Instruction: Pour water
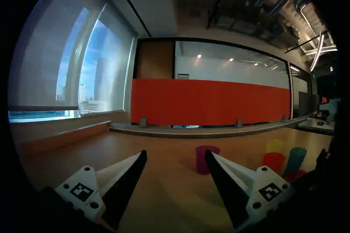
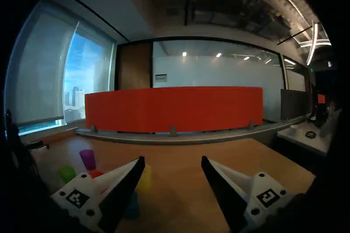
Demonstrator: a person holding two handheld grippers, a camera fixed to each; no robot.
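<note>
Your left gripper: fingers wide open, empty; purple cup ahead on bench. Your right gripper: fingers open, empty.

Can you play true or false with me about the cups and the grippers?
1. The left gripper is open and holds nothing. True.
2. The purple cup lies on its side. False: it stands upright on the table.
3. The partition behind the table is orange. True.
4. The right gripper is shut on a cup. False: it is open and holds nothing.
</note>
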